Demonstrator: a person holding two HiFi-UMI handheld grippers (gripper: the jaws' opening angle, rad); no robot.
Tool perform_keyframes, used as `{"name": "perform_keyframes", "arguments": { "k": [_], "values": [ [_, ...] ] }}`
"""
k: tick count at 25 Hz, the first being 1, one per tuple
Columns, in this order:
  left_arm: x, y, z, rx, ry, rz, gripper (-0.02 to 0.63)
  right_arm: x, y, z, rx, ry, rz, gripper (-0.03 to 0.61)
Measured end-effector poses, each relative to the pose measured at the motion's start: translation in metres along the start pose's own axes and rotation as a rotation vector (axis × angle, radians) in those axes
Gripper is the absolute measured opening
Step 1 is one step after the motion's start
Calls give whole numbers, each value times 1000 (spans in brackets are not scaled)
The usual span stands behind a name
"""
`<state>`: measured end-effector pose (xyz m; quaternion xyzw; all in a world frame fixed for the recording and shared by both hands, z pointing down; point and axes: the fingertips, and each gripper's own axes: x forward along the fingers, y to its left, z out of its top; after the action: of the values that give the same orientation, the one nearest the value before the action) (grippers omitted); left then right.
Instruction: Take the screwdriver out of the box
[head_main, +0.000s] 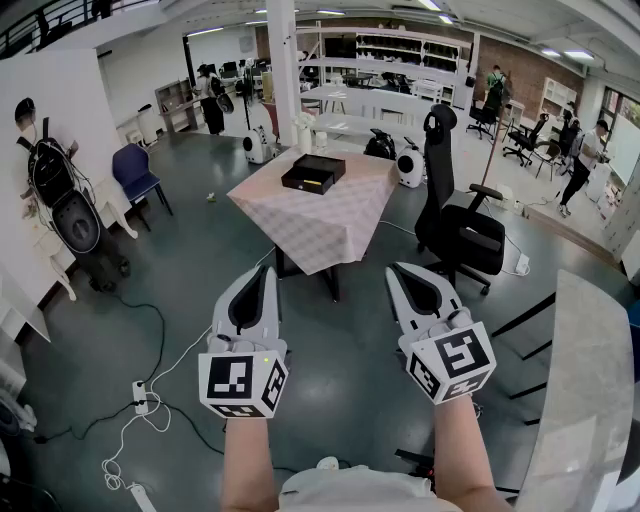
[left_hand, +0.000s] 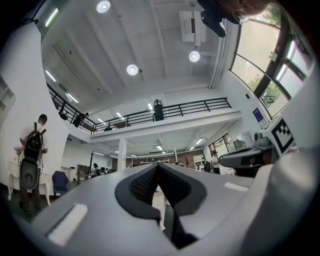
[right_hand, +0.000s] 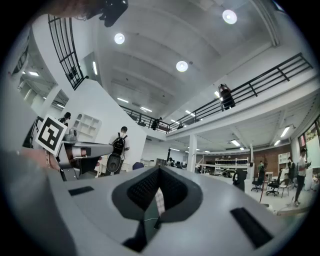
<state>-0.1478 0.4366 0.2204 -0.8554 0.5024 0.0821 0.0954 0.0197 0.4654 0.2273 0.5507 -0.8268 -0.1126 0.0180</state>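
A low black box (head_main: 313, 172) is seen on the far part of a table (head_main: 330, 235), which is covered by a pale checked cloth. The screwdriver cannot be made out at this distance; it may be the pale speck at the box's front edge. The box is touched by nothing.

The table is set in the middle of a dark floor (head_main: 190, 280), well ahead of both grippers. A black office chair (head_main: 455, 225) is placed just to its right, and a blue chair (head_main: 135, 172) stands further off to its left. A white pillar (head_main: 285, 70) rises behind it.

The left gripper (head_main: 268, 272) is held low in the head view, pointed toward the table and tilted slightly upward. In its own view its jaws are pressed together at the tips, and nothing is pinched between them. Only a hollow between the dark pads is left behind the tips.

The right gripper (head_main: 397, 268) is held beside it, level and likewise aimed at the table. Its jaws are also closed tip to tip and empty. The two grippers are kept apart from each other, with open floor between them and the table.

A white power strip (head_main: 141, 398) with trailing cable is seen on the floor at the lower left.
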Motion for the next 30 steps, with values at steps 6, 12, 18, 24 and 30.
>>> {"name": "perform_keyframes", "arguments": {
  "k": [6, 12, 18, 24, 30],
  "values": [
    [25, 17, -11, 14, 0, -35, 11, 29, -1, -8, 5, -6, -25, 3],
    [45, 32, -29, 6, 18, -62, 11, 50, -3, -19, 56, -25, -46, 3],
    [88, 45, -52, 6, 29, -67, 11, 90, -28, -39, 59, -20, -51, 3],
    [154, 68, -87, 3, 40, -26, 11, 157, -71, -58, 31, -30, -14, 3],
    [255, 87, -112, -3, 50, 36, 11, 247, -138, -78, 22, -32, 65, 3]
  ]
}}
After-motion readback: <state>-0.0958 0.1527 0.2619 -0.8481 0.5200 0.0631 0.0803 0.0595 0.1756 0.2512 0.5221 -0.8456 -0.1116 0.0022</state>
